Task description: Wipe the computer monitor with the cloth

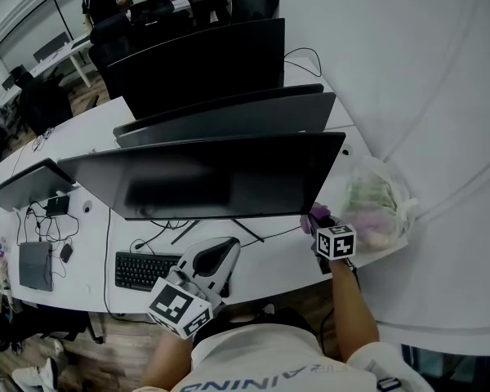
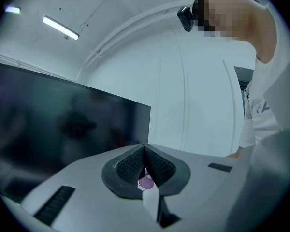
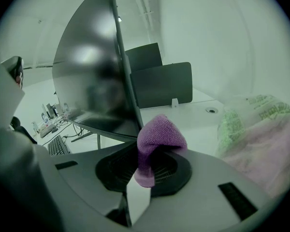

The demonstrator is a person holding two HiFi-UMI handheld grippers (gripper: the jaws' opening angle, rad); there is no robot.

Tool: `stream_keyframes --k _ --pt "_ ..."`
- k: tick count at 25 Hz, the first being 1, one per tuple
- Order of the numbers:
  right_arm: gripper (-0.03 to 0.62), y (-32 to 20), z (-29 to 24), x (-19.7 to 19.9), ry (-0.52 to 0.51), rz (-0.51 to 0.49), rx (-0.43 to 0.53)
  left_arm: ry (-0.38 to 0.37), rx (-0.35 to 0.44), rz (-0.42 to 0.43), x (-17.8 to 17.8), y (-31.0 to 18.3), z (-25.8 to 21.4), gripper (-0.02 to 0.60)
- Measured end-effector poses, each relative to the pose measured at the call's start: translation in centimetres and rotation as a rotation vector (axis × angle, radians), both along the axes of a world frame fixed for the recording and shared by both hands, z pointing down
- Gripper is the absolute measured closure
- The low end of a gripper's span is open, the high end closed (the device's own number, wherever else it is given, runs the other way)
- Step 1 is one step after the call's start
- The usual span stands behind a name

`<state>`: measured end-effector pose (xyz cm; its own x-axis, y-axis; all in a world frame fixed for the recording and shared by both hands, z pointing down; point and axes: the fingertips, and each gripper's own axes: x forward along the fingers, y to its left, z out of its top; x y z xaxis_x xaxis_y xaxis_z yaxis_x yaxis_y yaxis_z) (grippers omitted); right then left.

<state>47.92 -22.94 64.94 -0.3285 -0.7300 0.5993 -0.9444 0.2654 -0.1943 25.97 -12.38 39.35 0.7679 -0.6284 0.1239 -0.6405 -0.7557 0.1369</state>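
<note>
The white desk carries a monitor, keyboard and plastic bag.

The monitor stands on the table. Before it lie a keyboard, toward its left, and the left gripper. At its lower right corner the cloth sits between the fingers of the right gripper. A bag lies to its right, and more screens stand behind it.

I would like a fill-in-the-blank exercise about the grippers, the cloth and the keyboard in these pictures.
The cloth in the right gripper is ___.
The left gripper, its jaws together, holds ___.
The keyboard lies nearer the ___ gripper.
Missing words: purple; nothing; left.
</note>
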Motion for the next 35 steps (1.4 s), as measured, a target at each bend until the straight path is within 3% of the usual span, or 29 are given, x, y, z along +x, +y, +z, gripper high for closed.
stream_keyframes --k 15,25,35 --pt "0.539 1.6 3.0 -1.2 -0.147 0.034 -0.089 -0.020 -0.034 0.001 -0.6 0.3 1.1 0.574" --pt "0.539 0.4 3.4 -3.6 -0.228 0.081 -0.067 -0.021 -0.050 -0.026 -2.7 0.6 0.9 0.574" --pt "0.539 0.2 3.4 -6.2 -0.229 0.073 -0.053 -0.010 -0.060 -0.050 -5.3 0.6 0.9 0.575"
